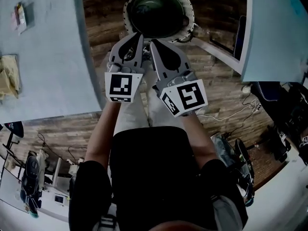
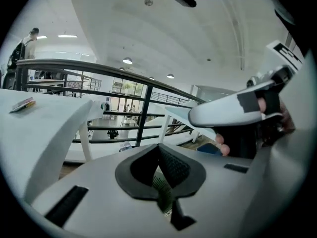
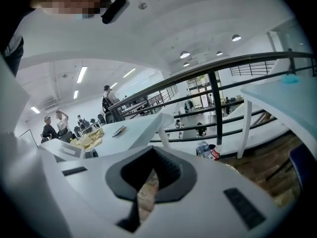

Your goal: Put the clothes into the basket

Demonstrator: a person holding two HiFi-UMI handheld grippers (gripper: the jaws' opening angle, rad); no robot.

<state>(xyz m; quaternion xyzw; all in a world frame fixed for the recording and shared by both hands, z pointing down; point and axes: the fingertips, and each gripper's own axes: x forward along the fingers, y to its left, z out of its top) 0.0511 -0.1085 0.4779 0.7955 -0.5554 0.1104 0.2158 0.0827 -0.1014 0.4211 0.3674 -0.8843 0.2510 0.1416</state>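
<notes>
Basket (image 1: 185, 4): round, with a pale ruffled rim, standing on the floor (image 1: 226, 85) at the top of the head view. Its inside is ribbed and green. A dark green mass (image 1: 156, 11) fills most of the bowl. It reads as clothing, but the view does not separate fabric from lining.

Left gripper (image 1: 139, 35): held over the near rim of the basket and pointing toward it. In the left gripper view the pads meet with no gap between them. A narrow strip of green ribbed surface shows through the slot below the pads. No cloth hangs from the jaws.

Right gripper (image 1: 153, 43): just beside the left gripper, tips at the same near rim. In the right gripper view the jaws are together. A pale brown patch shows through the slot below them, and nothing is clamped.

Left table (image 1: 53, 57): pale blue. It carries a crumpled yellow pile (image 1: 7, 78) at its outer edge and a small flat packet (image 1: 19, 16) farther along. Neither lies in any container.

Right table (image 1: 274, 28): pale blue, well apart from the basket.

Floor: dark wood planks, with a white cable (image 1: 226, 113) lying to the right of the person.
</notes>
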